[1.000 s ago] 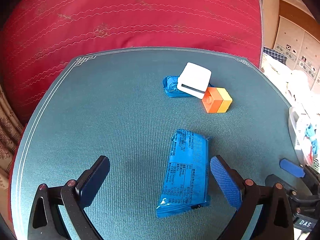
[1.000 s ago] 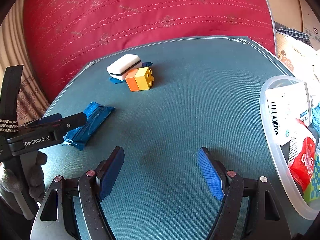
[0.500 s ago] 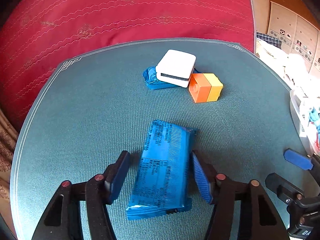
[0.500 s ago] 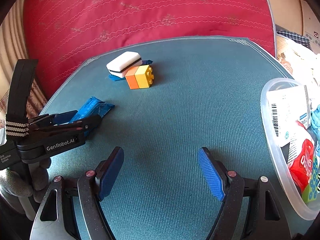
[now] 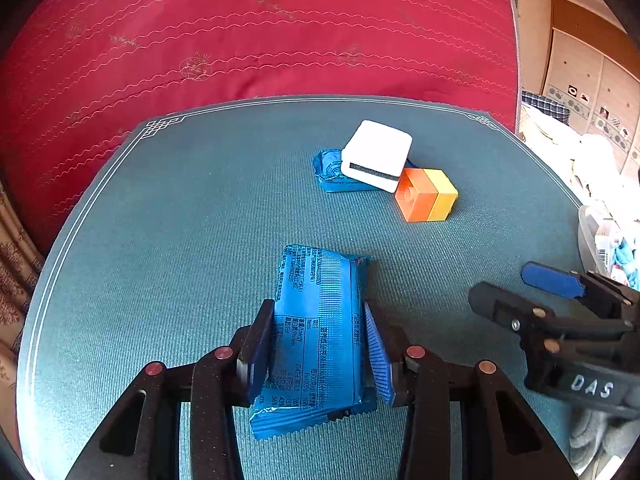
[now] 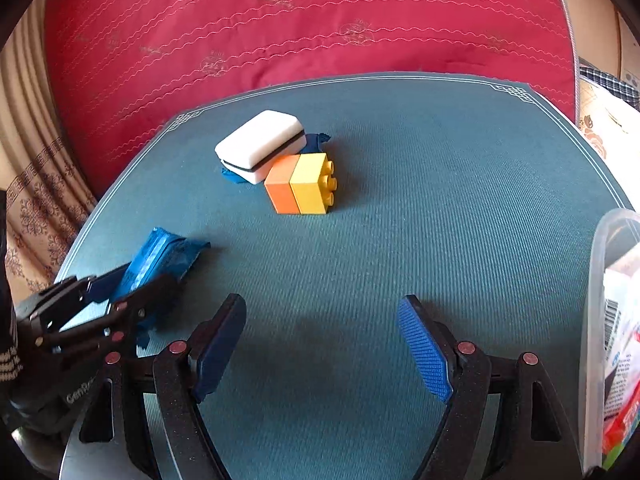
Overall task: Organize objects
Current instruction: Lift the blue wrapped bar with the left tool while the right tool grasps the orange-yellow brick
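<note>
A blue snack packet (image 5: 320, 280) lies lengthwise on the teal mat (image 5: 180, 220). My left gripper (image 5: 316, 312) has its jaws closing around it, and both pads press on the packet's long sides. From the right wrist view the same packet (image 6: 168, 252) sticks out ahead of the left gripper (image 6: 112, 292). My right gripper (image 6: 322, 308) stands open above bare mat, nothing between its fingers. Farther back sit a white box (image 5: 378, 154) on a second blue packet (image 5: 328, 172), and beside them an orange and yellow brick (image 5: 426, 196).
A clear plastic bin (image 6: 596, 280) with several packaged items stands at the mat's right edge. A red quilted cover (image 6: 320, 20) rises behind the mat. The right gripper (image 5: 516, 288) shows at the right of the left wrist view.
The left gripper's jaws went from wide apart to tight against the blue packet. The right gripper slid forward over the mat and stayed open.
</note>
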The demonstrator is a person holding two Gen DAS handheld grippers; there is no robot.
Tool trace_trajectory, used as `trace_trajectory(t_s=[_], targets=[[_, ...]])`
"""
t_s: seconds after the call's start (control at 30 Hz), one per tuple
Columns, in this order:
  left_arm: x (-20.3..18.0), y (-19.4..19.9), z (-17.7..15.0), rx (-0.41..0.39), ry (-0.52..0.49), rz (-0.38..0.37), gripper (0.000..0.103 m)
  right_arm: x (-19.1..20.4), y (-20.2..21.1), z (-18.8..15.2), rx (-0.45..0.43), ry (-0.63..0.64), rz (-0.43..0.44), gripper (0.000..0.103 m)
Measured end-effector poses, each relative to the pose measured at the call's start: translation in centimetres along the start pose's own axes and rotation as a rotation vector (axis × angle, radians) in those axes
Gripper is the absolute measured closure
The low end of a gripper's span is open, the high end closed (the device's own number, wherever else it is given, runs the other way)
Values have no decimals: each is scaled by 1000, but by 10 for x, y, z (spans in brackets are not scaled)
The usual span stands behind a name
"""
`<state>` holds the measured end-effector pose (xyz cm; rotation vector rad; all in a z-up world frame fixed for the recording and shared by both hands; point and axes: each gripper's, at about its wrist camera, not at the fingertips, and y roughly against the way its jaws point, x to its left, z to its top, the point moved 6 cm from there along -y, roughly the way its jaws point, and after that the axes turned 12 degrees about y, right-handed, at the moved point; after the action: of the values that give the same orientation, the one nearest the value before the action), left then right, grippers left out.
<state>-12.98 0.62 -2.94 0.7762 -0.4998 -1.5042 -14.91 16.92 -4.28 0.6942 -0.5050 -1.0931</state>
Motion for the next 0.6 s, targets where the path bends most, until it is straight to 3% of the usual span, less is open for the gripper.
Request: trace_trajectory(t_s=[0.33,0.6], targets=[[9,-1,0,14,45,5,58,0,-41,56,-2,38,-12,28],[10,-1,-3,17,45,7,58,14,-56,70,17,93,-20,57]])
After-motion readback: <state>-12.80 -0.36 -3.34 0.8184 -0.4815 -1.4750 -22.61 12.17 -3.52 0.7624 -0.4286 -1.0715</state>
